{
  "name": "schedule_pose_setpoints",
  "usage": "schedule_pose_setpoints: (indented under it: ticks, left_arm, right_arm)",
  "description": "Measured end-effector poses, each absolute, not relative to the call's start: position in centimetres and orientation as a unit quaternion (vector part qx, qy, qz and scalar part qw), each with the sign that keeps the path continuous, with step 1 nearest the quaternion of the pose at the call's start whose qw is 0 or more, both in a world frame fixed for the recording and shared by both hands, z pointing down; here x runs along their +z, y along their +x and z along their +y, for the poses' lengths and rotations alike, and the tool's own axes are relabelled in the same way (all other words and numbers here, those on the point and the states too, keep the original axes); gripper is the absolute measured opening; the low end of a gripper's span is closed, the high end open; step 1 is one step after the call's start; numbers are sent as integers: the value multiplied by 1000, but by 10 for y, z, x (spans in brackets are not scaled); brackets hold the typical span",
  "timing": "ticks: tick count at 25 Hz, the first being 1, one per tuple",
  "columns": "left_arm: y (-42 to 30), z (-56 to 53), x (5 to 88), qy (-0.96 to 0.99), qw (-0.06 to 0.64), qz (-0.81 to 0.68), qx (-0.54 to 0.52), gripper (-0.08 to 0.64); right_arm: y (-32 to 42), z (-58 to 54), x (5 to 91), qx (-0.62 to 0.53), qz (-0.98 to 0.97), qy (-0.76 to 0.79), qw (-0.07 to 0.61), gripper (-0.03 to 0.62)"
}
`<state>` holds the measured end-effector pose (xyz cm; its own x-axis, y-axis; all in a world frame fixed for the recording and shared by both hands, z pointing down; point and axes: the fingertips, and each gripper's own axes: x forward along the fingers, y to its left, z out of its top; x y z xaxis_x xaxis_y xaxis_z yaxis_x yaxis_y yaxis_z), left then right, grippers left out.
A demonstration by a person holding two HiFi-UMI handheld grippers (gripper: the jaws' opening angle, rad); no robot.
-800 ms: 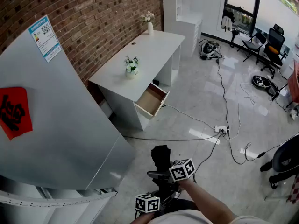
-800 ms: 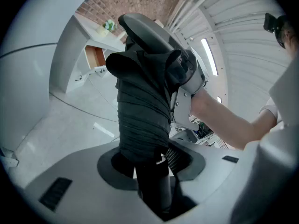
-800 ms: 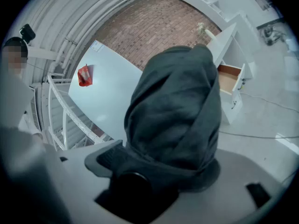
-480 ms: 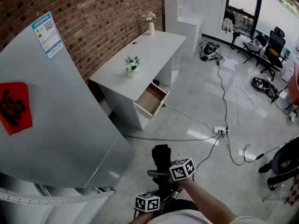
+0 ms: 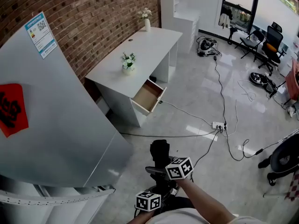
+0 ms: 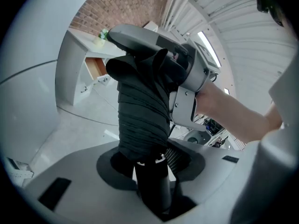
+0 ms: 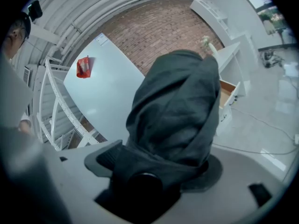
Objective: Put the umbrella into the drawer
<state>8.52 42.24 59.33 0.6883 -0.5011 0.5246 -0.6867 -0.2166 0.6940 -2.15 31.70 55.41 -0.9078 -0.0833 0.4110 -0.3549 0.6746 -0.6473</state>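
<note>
A folded black umbrella (image 5: 160, 153) stands upright in front of me, held by both grippers low in the head view. My left gripper (image 6: 152, 174) is shut on its black handle (image 6: 153, 185), just below the bunched fabric (image 6: 142, 111). My right gripper (image 7: 159, 171) is shut wide on the fabric body (image 7: 177, 111); its grey body (image 6: 187, 73) shows behind the umbrella in the left gripper view. The wooden drawer (image 5: 147, 96) stands pulled open at the front of the white desk (image 5: 140, 45), well ahead of the grippers across the floor. It also shows small in both gripper views (image 6: 96, 65) (image 7: 227, 93).
A big grey slanted panel (image 5: 60, 125) with a red sticker fills the left. A flower pot (image 5: 126, 62) and a vase (image 5: 147, 22) stand on the desk. Cables and a power strip (image 5: 218, 125) lie on the tiled floor; office chairs (image 5: 273, 43) stand at back right.
The head view has shifted a little, so the desk and drawer sit slightly further up and left. Both grippers keep the same hold on the umbrella.
</note>
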Motion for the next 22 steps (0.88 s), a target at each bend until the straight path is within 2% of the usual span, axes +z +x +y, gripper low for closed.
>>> schedule_pose_setpoints:
  ticks: [8,22]
  left_arm:
    - [102,396,598,767,485,-403,121,167]
    - [136,347,600,754,489,-423,118,167]
  right_arm:
    - [3,286,556,367,-896,170,184,385]
    - [34,244,552,346,-905,163,186,385]
